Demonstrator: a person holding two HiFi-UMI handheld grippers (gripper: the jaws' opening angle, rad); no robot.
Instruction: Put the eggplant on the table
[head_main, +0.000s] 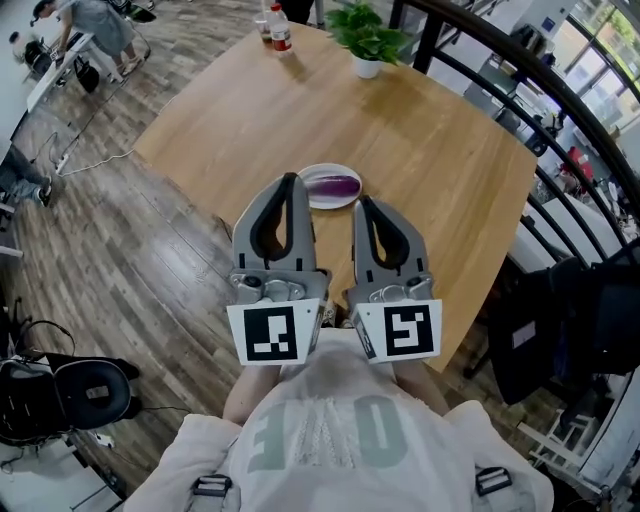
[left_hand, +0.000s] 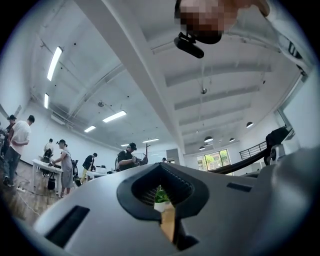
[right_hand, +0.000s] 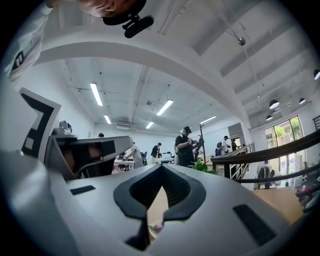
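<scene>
Wooden table (head_main: 420, 140) ahead, eggplant (head_main: 336, 185) lying crosswise on its white plate (head_main: 335, 204), which sits just beyond and between the clenched, empty left gripper (head_main: 290, 188) and right gripper (head_main: 368, 208), neither clearly nearer.

Over on the far side, a small potted plant (head_main: 367, 42) in a white pot stands with two bottles (head_main: 280, 30) near it on its left, and a black curved railing (head_main: 540, 92) sweeps round behind on the right. The wooden plank floor (head_main: 130, 235) runs off to the left, where a pale cable (head_main: 95, 160) trails towards a person (head_main: 95, 22) bent over a white desk (head_main: 55, 68). A black office chair (head_main: 72, 395) sits at the near left. Overhead, long strip lights (left_hand: 54, 62) glow on the white ceiling, and several people stand about further back, one in a black top and cap (left_hand: 127, 156).
</scene>
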